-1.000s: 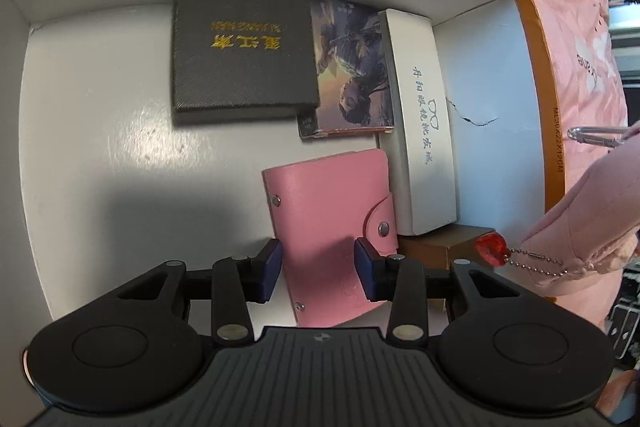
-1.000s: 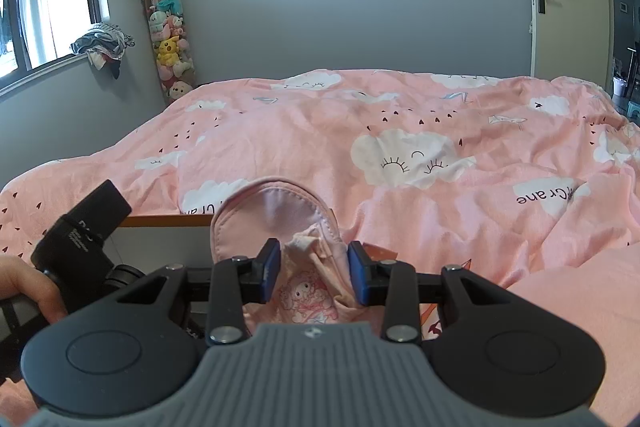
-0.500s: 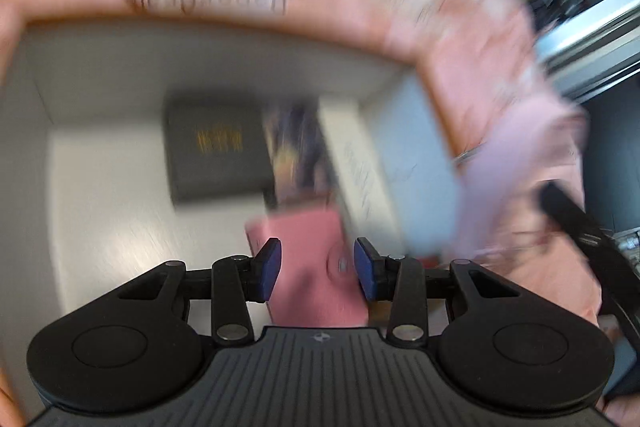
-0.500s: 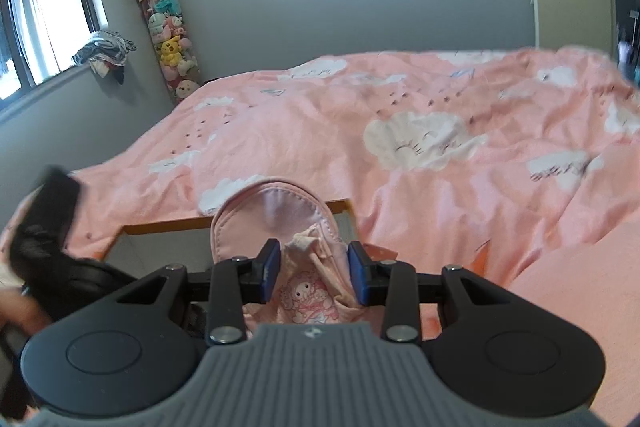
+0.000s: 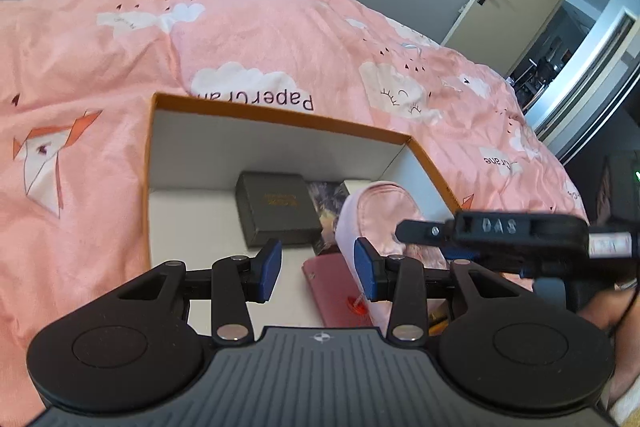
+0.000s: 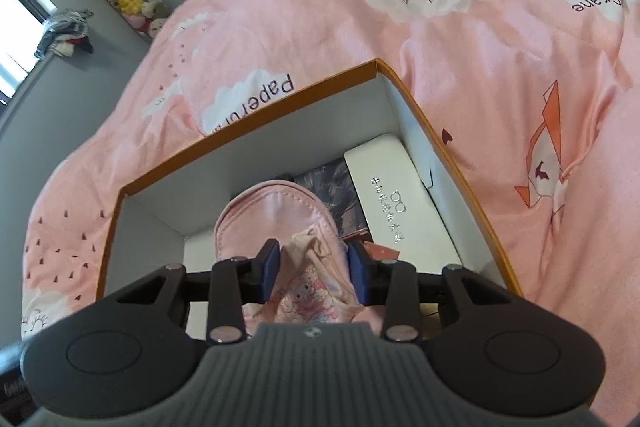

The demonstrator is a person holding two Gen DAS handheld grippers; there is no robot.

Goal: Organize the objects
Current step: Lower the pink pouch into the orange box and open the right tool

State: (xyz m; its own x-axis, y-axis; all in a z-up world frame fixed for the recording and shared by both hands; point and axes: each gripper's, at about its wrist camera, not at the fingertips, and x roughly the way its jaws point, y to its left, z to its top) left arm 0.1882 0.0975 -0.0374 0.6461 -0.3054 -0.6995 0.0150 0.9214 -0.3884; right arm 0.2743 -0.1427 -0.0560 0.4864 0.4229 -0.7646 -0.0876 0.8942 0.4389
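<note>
Right gripper (image 6: 314,269): clamping a soft pink fabric pouch with a cartoon print (image 6: 280,223) at its gathered lower end, low centre of the right wrist view; the pouch is hanging over the box interior.
Left gripper (image 5: 318,271): standing spread apart and gripping nothing, hovering at the bottom centre of its view, near the box's front.
Pouch handling: judging it light and limp, it is likely sagging and folding wherever it is unsupported; the bunched fabric the blue pads are already pinching looks the safest hold, and the dangling red bead charm (image 5: 357,308) could be snagging on things.
Pink snap wallet (image 5: 334,285): lying flat on the box floor, just beyond the left pads, partly under the pouch.
White glasses case with printed lettering (image 6: 394,199): lying along the right wall, centre right.
Dark textured box with gold lettering (image 5: 280,209): sitting towards the back wall, mid frame.
Orange-rimmed white cardboard box (image 6: 256,97): resting on the pink cloud-print duvet (image 6: 460,39), filling the upper frame.
</note>
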